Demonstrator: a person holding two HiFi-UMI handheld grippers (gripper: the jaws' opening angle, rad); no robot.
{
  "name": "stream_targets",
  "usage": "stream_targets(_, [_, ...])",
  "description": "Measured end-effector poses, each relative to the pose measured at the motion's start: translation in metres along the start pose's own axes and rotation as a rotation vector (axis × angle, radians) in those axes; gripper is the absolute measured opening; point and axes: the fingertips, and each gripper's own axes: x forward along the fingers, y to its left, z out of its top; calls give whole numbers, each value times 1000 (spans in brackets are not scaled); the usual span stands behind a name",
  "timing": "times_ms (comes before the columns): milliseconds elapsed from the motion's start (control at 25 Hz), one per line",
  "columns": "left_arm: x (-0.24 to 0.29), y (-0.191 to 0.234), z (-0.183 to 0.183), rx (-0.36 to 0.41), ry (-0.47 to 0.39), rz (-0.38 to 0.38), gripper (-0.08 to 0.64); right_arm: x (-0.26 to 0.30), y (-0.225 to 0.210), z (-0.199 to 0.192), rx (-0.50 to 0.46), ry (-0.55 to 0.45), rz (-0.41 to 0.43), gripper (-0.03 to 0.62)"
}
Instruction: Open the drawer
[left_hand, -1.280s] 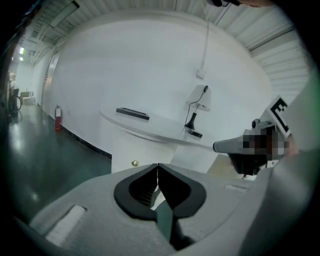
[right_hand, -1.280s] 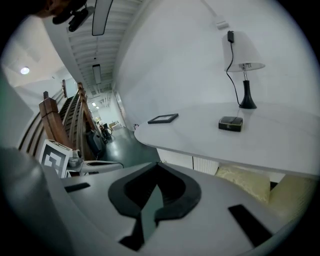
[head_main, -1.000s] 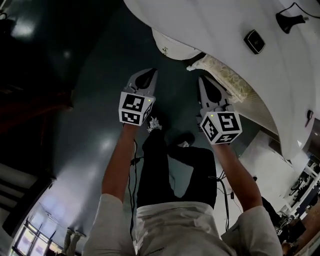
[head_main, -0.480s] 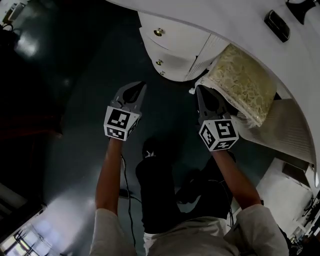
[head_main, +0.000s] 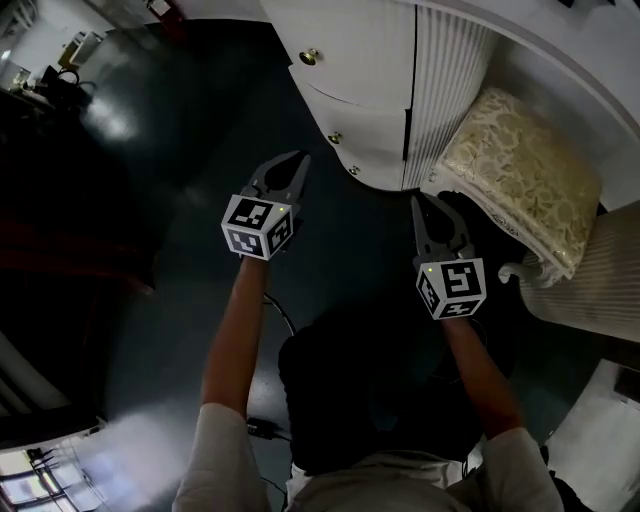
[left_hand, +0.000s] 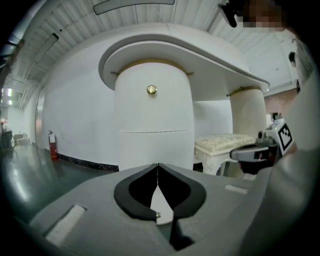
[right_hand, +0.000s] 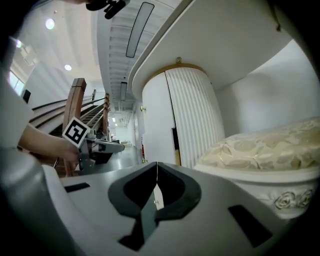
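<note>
A white curved cabinet (head_main: 360, 100) holds stacked drawers, each with a small brass knob (head_main: 309, 57); two lower knobs (head_main: 335, 137) sit beneath it. In the left gripper view the upper drawer front (left_hand: 152, 112) and its knob (left_hand: 151, 90) stand straight ahead, some way off. My left gripper (head_main: 296, 158) is shut and empty and points at the cabinet, short of it. My right gripper (head_main: 424, 203) is also shut and empty, near the ribbed column (head_main: 445, 90). The jaws of the left gripper (left_hand: 158, 165) and the right gripper (right_hand: 157, 164) meet with nothing between them.
A white stool with a cream patterned cushion (head_main: 525, 180) stands right of the cabinet, under the curved tabletop (right_hand: 225, 45). The floor (head_main: 150, 200) is dark and glossy. A red fire extinguisher (left_hand: 53, 145) stands by the far wall. A wooden staircase (right_hand: 79, 107) rises at the left.
Both grippers have come down, from beside the tabletop's edge to the level of the drawer fronts. The drawers and their knobs now fill the upper middle of the head view. Both stayed shut.
</note>
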Motion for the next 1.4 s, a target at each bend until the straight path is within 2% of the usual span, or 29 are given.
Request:
stream_targets(120, [15,5,-5,-58,-15,24,11,-14,-10,-23,-21,-4,-4,15])
stream_targets(280, [32,-3,-25,-63,-11,-1,11,-33,-18,-57,-119,48,-36,15])
stream_targets(400, [45,-3,-29,-42,-54,-7,12,-34,-8,-52,-66,51,8,15])
stream_targets(520, [57,0,-29,-9,-96,15,12,-35,8,-37,-27,11,48,15])
stream_targets(640, [65,3,-29,2,-124,7,17,-35,27,-44,-133,27,84,15])
stream_targets(720, [72,-2,-34,-9,-133,-20,83,-36,32,-54,-221,51,107,15])
stream_targets(760, [75,-5,-38,-12,-131,-27,112,-37,31,-58,-229,62,111,15])
stream_targets(1080, [91,0,-43,8,-105,11,118,-33,13,-72,-123,108,91,15])
stream_targets(1400, [87,0,-42,2,-122,9,114,-32,6,-96,-157,166,82,15])
